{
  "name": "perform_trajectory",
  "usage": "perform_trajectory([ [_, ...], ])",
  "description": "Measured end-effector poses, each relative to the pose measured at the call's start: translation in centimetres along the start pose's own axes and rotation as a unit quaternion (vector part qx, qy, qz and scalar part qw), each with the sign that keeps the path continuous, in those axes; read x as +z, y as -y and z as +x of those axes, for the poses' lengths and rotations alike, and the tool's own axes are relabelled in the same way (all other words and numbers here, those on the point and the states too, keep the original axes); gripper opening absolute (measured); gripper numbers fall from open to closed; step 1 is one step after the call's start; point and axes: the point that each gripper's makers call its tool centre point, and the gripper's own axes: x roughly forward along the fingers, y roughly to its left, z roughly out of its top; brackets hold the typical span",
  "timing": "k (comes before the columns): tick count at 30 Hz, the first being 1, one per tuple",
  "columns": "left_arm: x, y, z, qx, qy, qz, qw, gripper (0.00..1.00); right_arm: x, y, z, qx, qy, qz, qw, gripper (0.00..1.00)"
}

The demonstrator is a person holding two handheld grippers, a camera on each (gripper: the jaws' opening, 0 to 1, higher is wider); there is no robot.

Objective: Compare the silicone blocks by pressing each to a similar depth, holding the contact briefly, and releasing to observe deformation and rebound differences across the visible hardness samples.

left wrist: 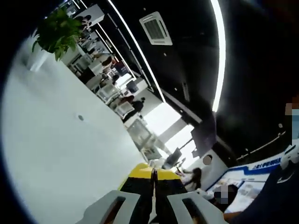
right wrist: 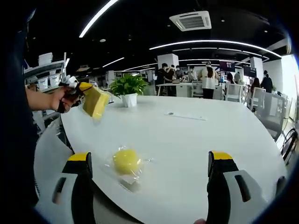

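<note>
My right gripper [right wrist: 148,173] holds its jaws apart over a yellow block [right wrist: 126,161] on the worktop [right wrist: 196,140], while at ten o'clock my left gripper [right wrist: 80,88], jaws together, grips another yellow block [right wrist: 96,102].

White rounded table [right wrist: 196,140], smooth and glossy. Directly on it: a yellow silicone block [right wrist: 126,161] in clear wrap near the front edge, a potted plant [right wrist: 127,88] at the far side, and a small flat strip [right wrist: 184,115] mid-surface.
</note>
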Motion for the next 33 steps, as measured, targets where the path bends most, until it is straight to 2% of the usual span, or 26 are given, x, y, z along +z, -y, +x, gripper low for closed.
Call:
perform_trajectory([
  [5, -0.5, -1.1, -0.3, 0.007, 0.001, -0.018, 0.9998, 0.0, 0.0, 0.0, 0.3, -0.001, 0.002, 0.002, 1.0, 0.97],
  [9, -1.1, -2.3, -0.5, 0.02, 0.002, -0.052, 0.9985, 0.0, -0.3, -0.2, 0.5, 0.0, 0.0, 0.004, 1.0, 0.97],
  [13, -1.6, -2.9, -0.7, 0.02, 0.006, -0.071, 0.9973, 0.0, -0.5, -0.5, 0.7, 0.002, -0.004, 0.001, 1.0, 0.97],
  [23, -2.8, -4.7, -1.2, 0.038, 0.0, -0.088, 0.9954, 0.0, -0.6, -0.3, 0.6, -0.003, -0.001, 0.003, 1.0, 0.97],
  [27, -3.8, -5.6, -1.1, 0.047, -0.009, -0.097, 0.9942, 0.0, -0.6, -0.4, 0.5, -0.005, -0.002, 0.004, 1.0, 0.97],
  [33, -4.7, -6.1, -0.9, 0.056, -0.014, -0.103, 0.993, 0.0, -0.6, -0.4, 0.4, -0.008, -0.001, 0.004, 1.0, 0.97],
])
